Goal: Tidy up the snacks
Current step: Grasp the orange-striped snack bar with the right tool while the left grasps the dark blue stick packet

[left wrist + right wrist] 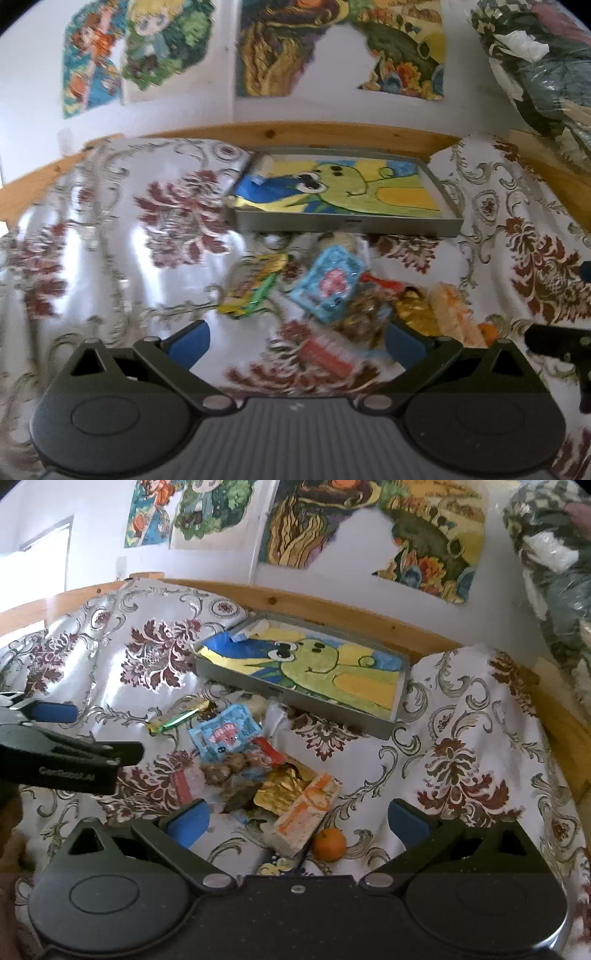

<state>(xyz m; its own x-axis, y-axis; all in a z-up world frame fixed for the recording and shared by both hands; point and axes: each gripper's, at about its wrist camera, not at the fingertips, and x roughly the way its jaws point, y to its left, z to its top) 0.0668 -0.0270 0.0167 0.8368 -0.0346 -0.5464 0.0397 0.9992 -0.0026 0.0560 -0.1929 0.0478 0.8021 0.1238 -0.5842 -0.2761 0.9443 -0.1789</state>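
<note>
Nearest to us, the right gripper (297, 821) hangs with its blue-padded fingers spread wide and nothing between them, just above the near end of a heap of snacks on the flowered tablecloth (461, 760). Right beneath it lie a small orange fruit (329, 844) and, touching it on the left, a white-and-orange packet (306, 812). The left gripper (297, 341) is spread wide and empty as well, held over the left side of the same heap; in its own view the picture is blurred.

A little farther we find a gold foil wrapper (282, 788), some brown sweets (229, 770), a red wrapper (269, 754) and a light blue packet (225, 733) — all loosely piled and overlapping. To the left of the pile, slightly apart, lies a long green-and-gold bar (181, 716).

Beyond the heap sits a shallow grey tray (295, 698), lined with a painted green cartoon figure; one small white-and-blue item (251, 630) rests in its far left corner. Behind it runs a wooden rail (332, 609), then a white wall with colourful pictures (369, 528).
</note>
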